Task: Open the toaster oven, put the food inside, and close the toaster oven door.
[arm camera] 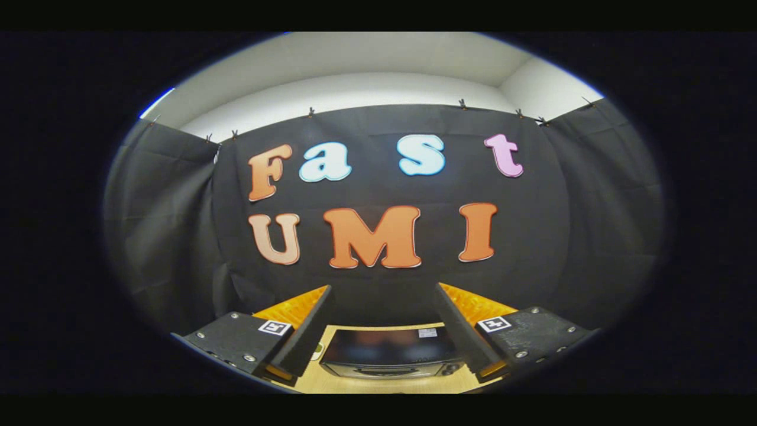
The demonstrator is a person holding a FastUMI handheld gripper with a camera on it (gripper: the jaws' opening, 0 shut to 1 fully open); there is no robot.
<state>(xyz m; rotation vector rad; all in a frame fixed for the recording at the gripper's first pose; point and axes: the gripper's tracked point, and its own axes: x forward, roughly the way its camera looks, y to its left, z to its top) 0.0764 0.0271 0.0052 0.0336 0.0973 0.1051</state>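
Observation:
My gripper (pixel 383 291) is held high and stands open, with nothing between its fingers (pixel 307 331). Below and between the fingers I see the toaster oven (pixel 390 352), a dark box with a shiny black top and a silver front edge. It sits on a light wooden table (pixel 378 384). The oven's door face is turned away from me, so whether the door stands closed cannot be made out. No food shows between or ahead of the fingers.
The booth's black cloth wall (pixel 384 284) rises right behind the oven and wraps round both sides. A white wall and ceiling (pixel 355 77) show above the cloth.

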